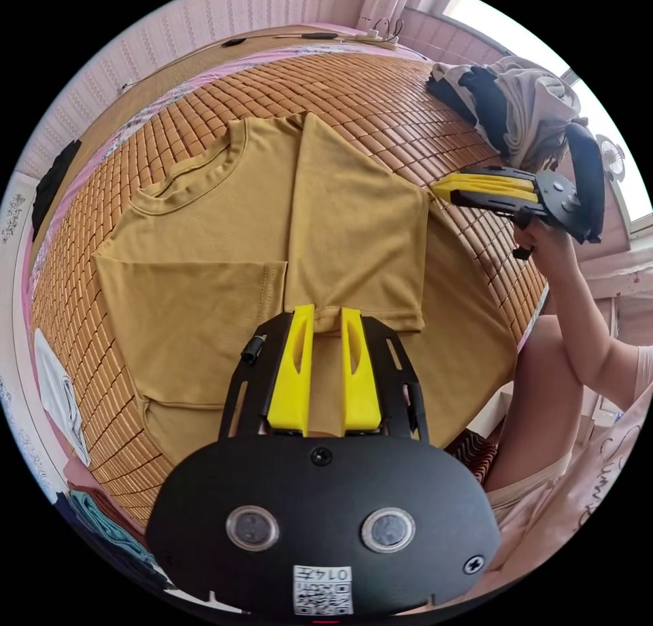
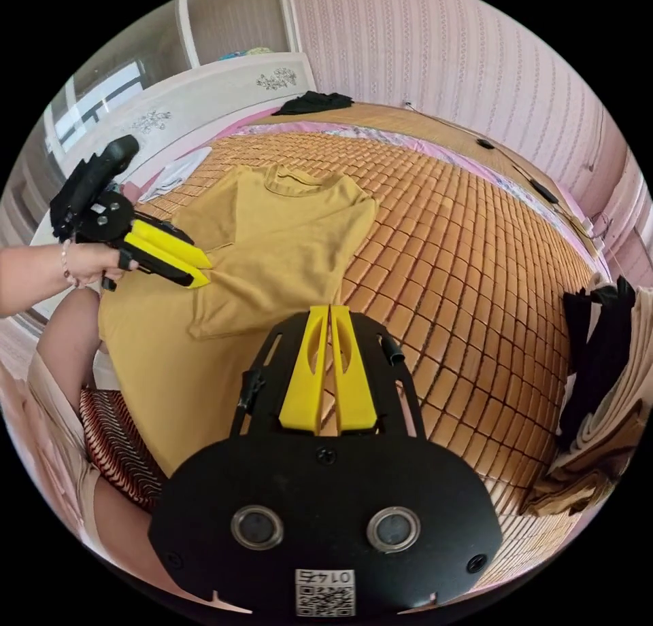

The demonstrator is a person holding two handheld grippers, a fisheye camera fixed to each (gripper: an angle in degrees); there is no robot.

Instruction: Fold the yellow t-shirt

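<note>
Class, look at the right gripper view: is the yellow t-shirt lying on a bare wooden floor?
No. The yellow t-shirt lies spread on a woven bamboo mat covering a bed, not on a floor.

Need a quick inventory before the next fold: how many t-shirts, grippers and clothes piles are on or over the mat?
T-shirt: 1
Grippers: 2, left gripper and right gripper
Clothes pile: 1
Total: 4

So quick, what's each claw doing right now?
Left claw: open, jaws straddling a folded sleeve hem of the mustard-yellow cotton t-shirt.
Right claw: shut, empty, above the t-shirt's edge.
</note>
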